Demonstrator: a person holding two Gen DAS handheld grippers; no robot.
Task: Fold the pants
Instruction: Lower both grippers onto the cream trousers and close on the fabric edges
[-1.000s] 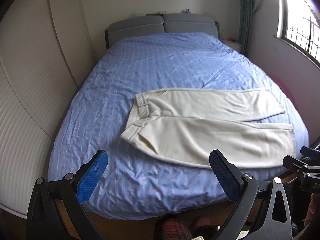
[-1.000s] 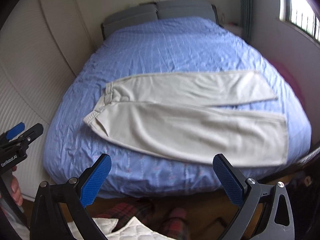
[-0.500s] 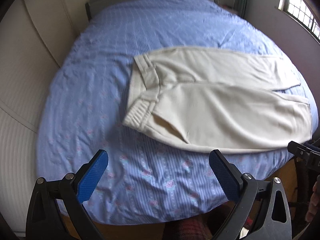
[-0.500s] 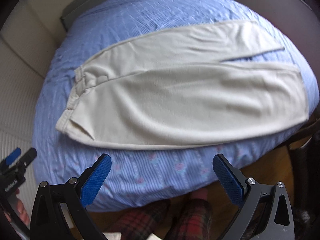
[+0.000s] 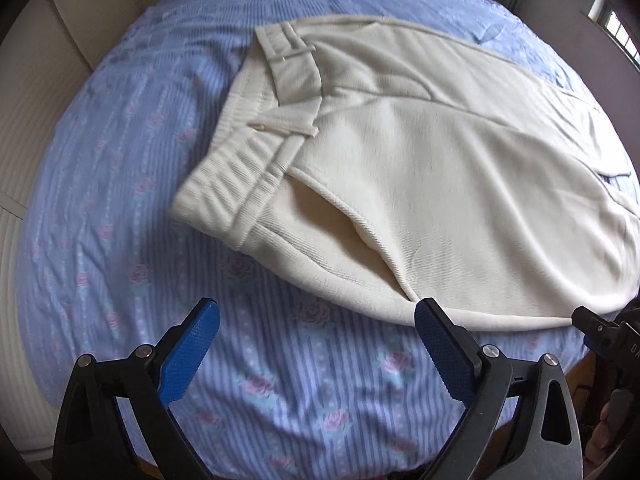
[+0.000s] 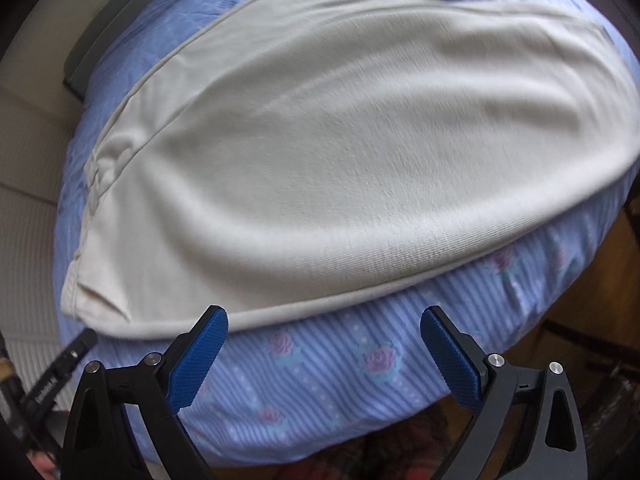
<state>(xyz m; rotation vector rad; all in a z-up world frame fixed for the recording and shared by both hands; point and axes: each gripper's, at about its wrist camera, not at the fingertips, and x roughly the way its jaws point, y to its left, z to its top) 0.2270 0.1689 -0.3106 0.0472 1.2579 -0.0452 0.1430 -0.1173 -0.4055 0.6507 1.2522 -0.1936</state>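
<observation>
This is a bedroom in a home. A wide bed (image 5: 120,240) fills most of both views, covered with a blue striped sheet (image 5: 280,380) printed with small pink roses. At its far end stands a grey padded headboard (image 6: 104,36). Pale panelled doors (image 5: 24,112), like a wardrobe, run along one side, and a window (image 5: 616,32) shows in the far corner.
</observation>
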